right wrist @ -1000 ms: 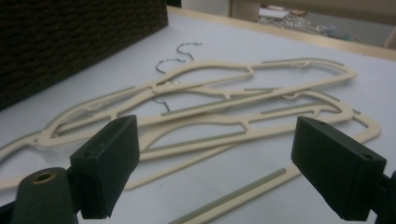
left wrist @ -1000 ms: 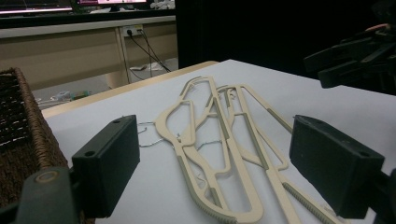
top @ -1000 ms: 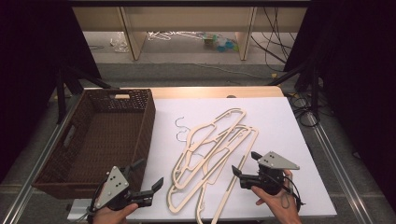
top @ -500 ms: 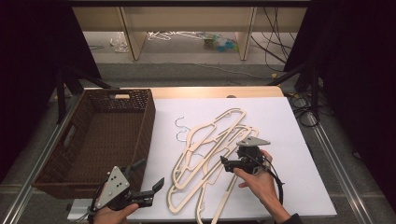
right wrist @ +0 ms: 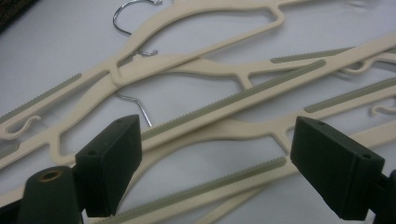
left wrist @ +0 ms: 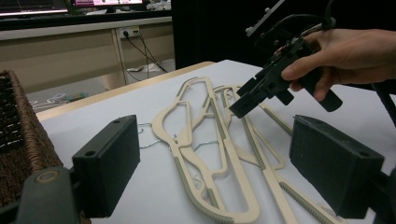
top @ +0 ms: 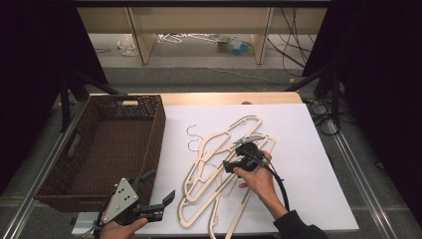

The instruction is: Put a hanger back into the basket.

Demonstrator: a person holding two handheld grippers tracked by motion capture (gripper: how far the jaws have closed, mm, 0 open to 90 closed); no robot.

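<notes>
The right gripper [top: 230, 166] hovers over the cream hangers [top: 219, 172] mid-bench, fingers spread wide (left gripper [top: 161, 203] likewise gaping, at the near edge).

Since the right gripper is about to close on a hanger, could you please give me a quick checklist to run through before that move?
1. Right gripper open: ok, its jaws stand wide apart in the right gripper view.
2. Jaws over the pile of hangers: ok, a ridged bar runs between them.
3. One hanger only in the bite: not ok, several bars cross between the jaws.
4. Jaws touching a hanger: cannot tell, height above the pile is unclear.
5. Left gripper out of the way: ok, open at the near table edge, apart from the pile.
6. Basket free to receive: ok, nothing seen inside it.
</notes>
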